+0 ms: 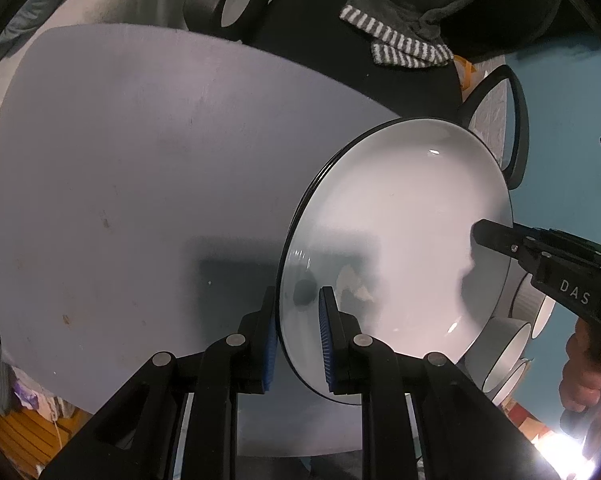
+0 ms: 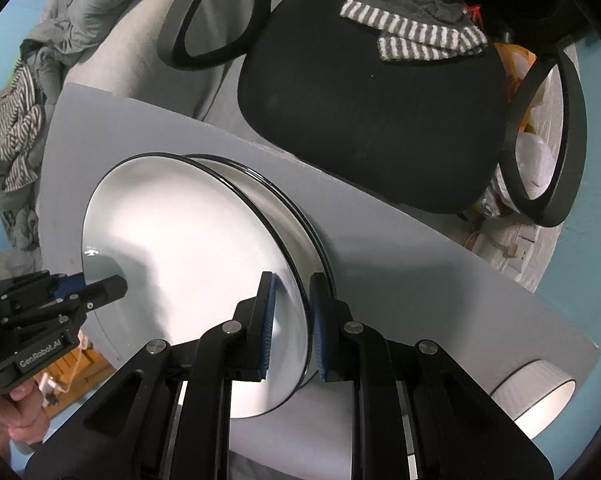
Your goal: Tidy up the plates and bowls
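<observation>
White plate (image 1: 400, 216) between two down-tilted claws

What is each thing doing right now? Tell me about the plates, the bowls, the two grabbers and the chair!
Top plate: tilted, gripped at both edges, above another plate.
Lower plate: beneath the top one; support unclear.
Left gripper: shut on the top plate's rim.
Right gripper: shut on the opposite rim.
Bowls: on their sides by the table edge.
Table: bare, slightly stained.
Chair: striped cloth on its seat.
</observation>
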`<state>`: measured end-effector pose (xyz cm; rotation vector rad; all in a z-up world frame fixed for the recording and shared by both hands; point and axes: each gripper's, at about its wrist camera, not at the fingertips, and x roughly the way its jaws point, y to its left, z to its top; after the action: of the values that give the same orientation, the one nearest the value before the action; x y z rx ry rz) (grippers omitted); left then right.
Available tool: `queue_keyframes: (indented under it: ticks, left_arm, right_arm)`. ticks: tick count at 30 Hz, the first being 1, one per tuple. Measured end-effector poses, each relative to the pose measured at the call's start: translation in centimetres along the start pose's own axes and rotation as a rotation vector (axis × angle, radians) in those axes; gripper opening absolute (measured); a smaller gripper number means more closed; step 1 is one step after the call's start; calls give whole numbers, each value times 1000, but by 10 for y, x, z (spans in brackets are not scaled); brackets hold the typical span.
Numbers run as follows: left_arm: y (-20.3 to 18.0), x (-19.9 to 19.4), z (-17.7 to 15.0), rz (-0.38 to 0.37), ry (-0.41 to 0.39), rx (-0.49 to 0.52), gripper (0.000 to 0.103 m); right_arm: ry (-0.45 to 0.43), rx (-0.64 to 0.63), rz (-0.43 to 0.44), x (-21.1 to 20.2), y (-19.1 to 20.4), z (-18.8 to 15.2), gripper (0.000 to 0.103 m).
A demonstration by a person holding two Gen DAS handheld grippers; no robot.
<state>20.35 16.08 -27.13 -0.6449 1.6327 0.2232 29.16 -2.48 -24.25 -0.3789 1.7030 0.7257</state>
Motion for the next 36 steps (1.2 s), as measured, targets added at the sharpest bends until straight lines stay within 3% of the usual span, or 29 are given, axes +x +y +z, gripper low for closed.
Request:
queue_keyframes:
  ticks: [16, 24, 30, 32, 34, 36]
  left_arm:
    - [0, 0, 0, -5, -12, 15, 19]
    - [-2, -7, -3, -24, -23, 16, 25]
    - [-3, -8, -3, -16, -31, 22, 26]
    - [-2, -11, -5, -19, -38, 17, 26]
    - [-2, -17, -6, -7, -59, 14, 27]
    - [-3, -24, -10, 1, -81, 19, 33]
  right_arm:
    - [111, 35, -20, 3, -3, 0, 16]
    - [74, 40, -80, -13, -5, 2, 16]
    - [34, 66, -78, -26, -14, -1, 16]
    - [13, 68, -102, -33, -15, -4, 21]
    - [-18, 69, -114, -42, -15, -7, 34]
    - [-51, 64, -125, -51, -14, -11, 38]
